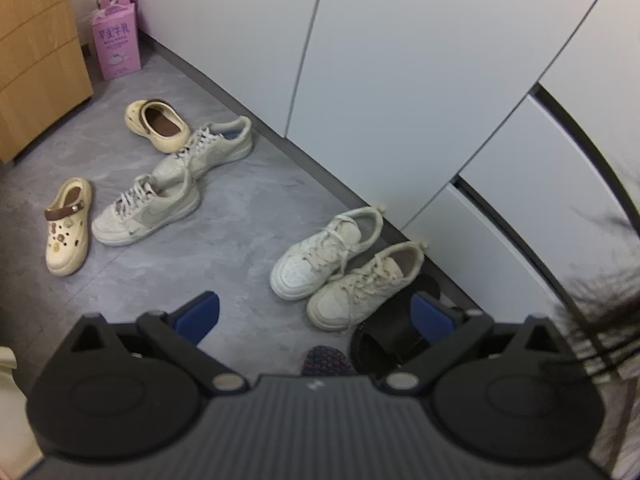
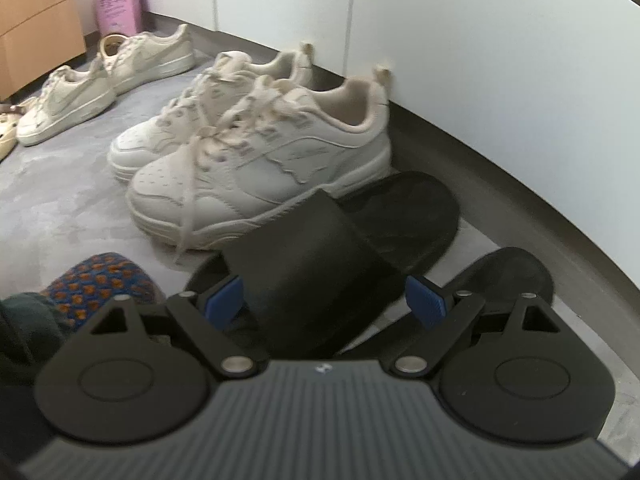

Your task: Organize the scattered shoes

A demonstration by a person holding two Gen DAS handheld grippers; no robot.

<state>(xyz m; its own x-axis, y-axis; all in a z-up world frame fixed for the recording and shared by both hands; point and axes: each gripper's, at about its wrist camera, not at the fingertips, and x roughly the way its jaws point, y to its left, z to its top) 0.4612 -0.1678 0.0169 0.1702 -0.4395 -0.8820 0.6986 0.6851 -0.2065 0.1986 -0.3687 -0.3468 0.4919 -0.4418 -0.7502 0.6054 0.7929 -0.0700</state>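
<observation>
Right gripper [image 2: 324, 300] spread wide, straddling the black slide's [image 2: 320, 248] strap — at twelve o'clock, the chunky sneaker's [image 2: 256, 168] trailing lace risked snagging; left gripper [image 1: 316, 316] hung open too.

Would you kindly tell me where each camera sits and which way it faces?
Left wrist: on the left tool, held high, looking down at the floor with cream clogs and white sneakers; own open fingers show.
Right wrist: on the right tool, low over the black slides, facing the cabinet; own open fingers and a patterned toe show.
Shared: the sneakers, one slide, the pink box.
</observation>
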